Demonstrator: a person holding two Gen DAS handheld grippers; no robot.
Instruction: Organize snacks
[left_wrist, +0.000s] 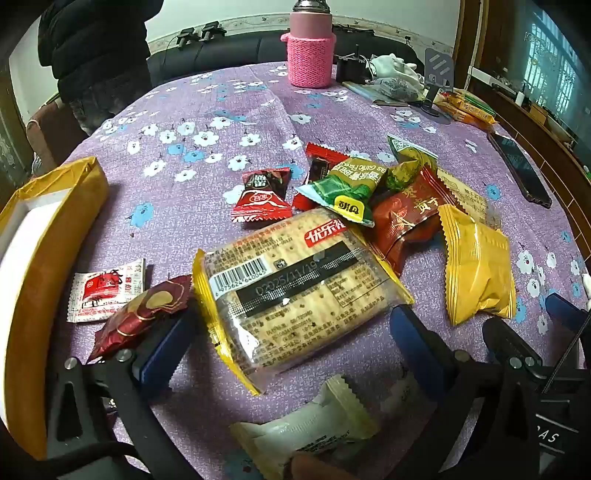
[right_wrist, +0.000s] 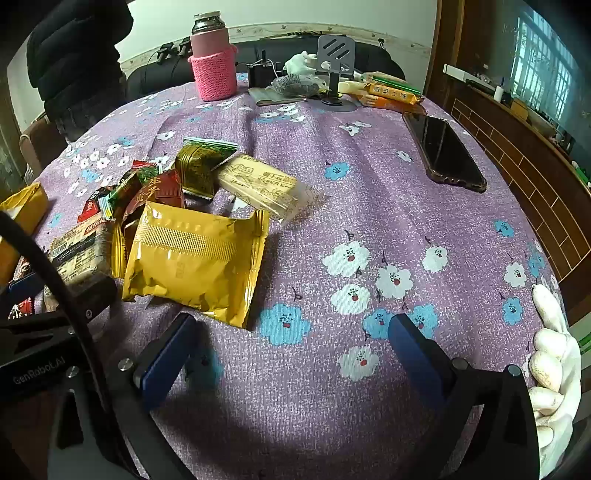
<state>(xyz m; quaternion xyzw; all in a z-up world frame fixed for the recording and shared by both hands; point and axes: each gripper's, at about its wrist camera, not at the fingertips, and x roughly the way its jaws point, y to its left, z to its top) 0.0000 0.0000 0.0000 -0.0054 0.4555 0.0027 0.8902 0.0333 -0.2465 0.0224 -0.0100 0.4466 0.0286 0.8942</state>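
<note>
A loose heap of snacks lies on the purple flowered tablecloth (right_wrist: 369, 184). My left gripper (left_wrist: 291, 339) is open, and a clear cracker pack (left_wrist: 295, 280) with yellow ends lies flat between its blue fingers; the pads do not press it. Around it are a maroon candy (left_wrist: 144, 314), a red-and-white sachet (left_wrist: 103, 291), a red candy (left_wrist: 262, 192), a green pack (left_wrist: 343, 188), a dark red pack (left_wrist: 406, 221) and a yellow packet (left_wrist: 476, 266). A cream packet (left_wrist: 314, 424) lies under the gripper. My right gripper (right_wrist: 295, 347) is open over bare cloth, just right of the yellow packet (right_wrist: 195, 262).
A yellow box (left_wrist: 55, 221) with a white inside stands at the left edge. A pink flask (left_wrist: 310, 55), a phone stand (right_wrist: 336, 59), more packets (right_wrist: 391, 96) and a dark phone (right_wrist: 443, 151) sit at the back and right. A person in a dark jacket (left_wrist: 96, 55) stands beyond. A white-gloved hand (right_wrist: 554, 350) holds the right gripper.
</note>
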